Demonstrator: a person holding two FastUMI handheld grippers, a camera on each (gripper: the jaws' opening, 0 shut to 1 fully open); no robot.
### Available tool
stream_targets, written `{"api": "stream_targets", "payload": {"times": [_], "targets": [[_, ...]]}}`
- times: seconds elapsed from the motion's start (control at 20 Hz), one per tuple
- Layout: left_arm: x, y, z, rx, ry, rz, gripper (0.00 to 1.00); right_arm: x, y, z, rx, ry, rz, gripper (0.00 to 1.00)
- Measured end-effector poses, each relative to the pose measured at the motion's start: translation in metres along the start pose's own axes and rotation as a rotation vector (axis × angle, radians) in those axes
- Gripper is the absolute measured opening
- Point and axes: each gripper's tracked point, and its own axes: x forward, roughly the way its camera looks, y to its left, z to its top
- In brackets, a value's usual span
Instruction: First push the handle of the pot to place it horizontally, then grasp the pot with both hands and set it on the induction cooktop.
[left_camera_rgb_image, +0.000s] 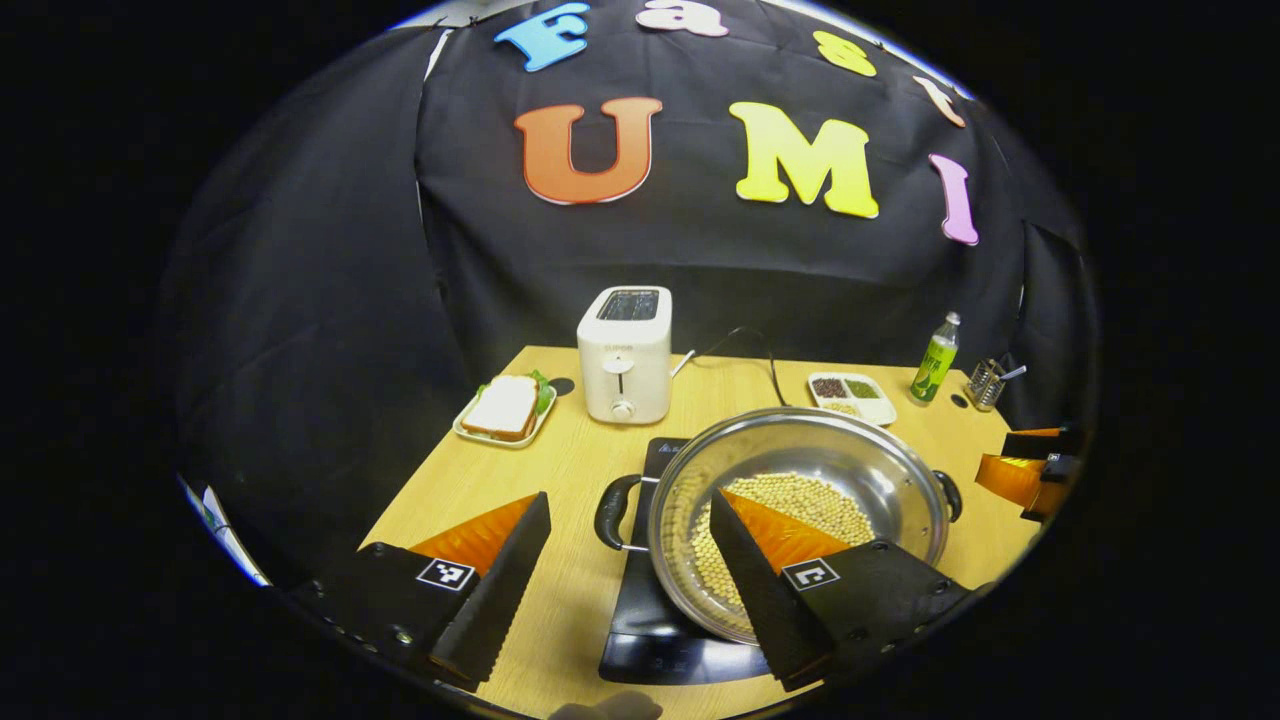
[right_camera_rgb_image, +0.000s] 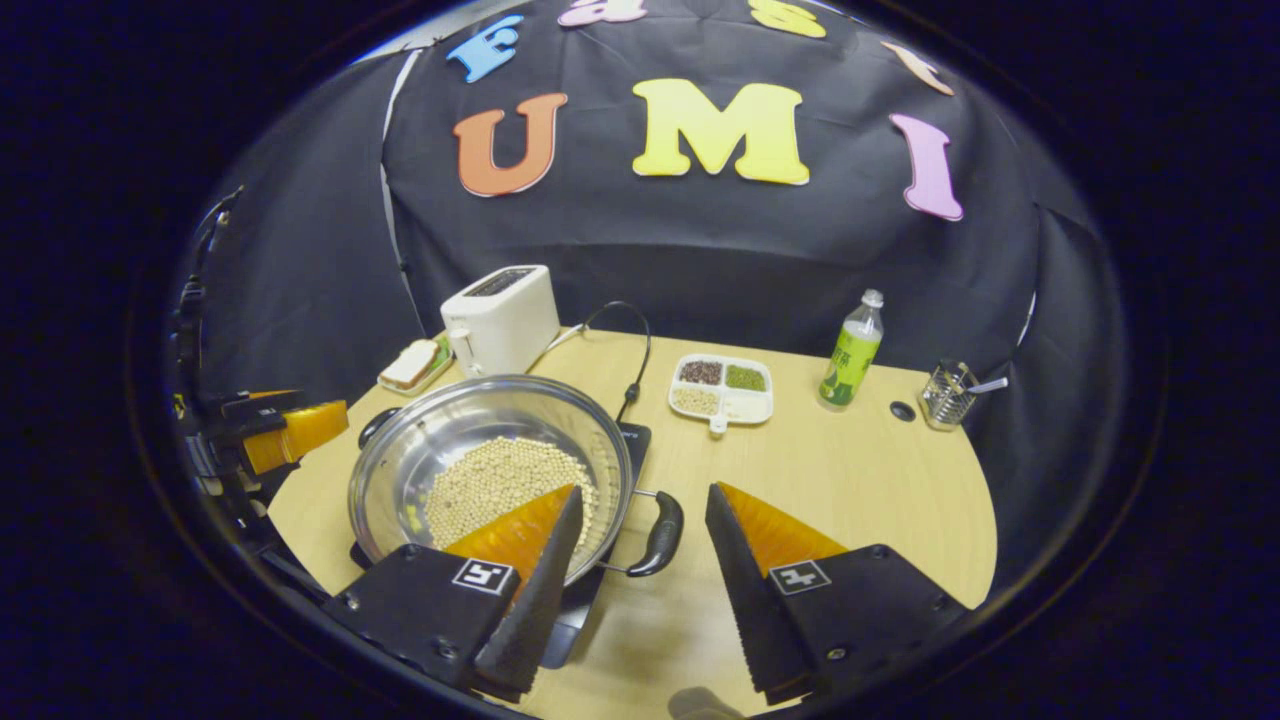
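- A light wooden table (right_camera_rgb_image: 850, 480) stands against the black cloth wall.
- A black induction cooktop (left_camera_rgb_image: 650, 640) lies near the front edge, bearing the steel pot (left_camera_rgb_image: 850, 455).
- At the back stand a white toaster (left_camera_rgb_image: 625, 355), a plate with a sandwich (left_camera_rgb_image: 503, 408), a divided dish of beans (right_camera_rgb_image: 722, 388), a green bottle (right_camera_rgb_image: 852, 352) and a wire holder (right_camera_rgb_image: 945, 397).

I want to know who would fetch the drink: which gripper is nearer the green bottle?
Right. The right gripper, open, hovers beside the pot, on the green bottle's side of the table. The left gripper, open, hovers at the pot's far side.
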Motion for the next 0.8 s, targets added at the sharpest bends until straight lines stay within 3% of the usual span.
{"api": "stream_targets", "payload": {"times": [0.4, 0.5, 0.55, 0.6, 0.75, 0.8], "targets": [[-0.089, -0.088, 0.085, 0.024, -0.221, -0.082, 0.96, -0.101, -0.067, 0.051, -0.037, -0.201, -0.052, 0.81], [-0.111, -0.118, 0.099, 0.018, -0.268, -0.100, 0.96, -0.135, -0.089, 0.065, -0.031, -0.253, -0.060, 0.89], [-0.123, -0.133, 0.105, 0.017, -0.292, -0.108, 0.86, -0.154, -0.102, 0.071, -0.026, -0.279, -0.060, 1.00], [-0.135, -0.149, 0.110, 0.020, -0.305, -0.113, 0.96, -0.170, -0.113, 0.077, -0.022, -0.298, -0.059, 1.00], [-0.175, -0.192, 0.131, 0.032, -0.382, -0.111, 0.96, -0.215, -0.153, 0.089, -0.004, -0.366, -0.061, 1.00], [-0.187, -0.205, 0.139, 0.051, -0.428, -0.101, 0.86, -0.228, -0.169, 0.090, 0.006, -0.393, -0.068, 1.00]]}}
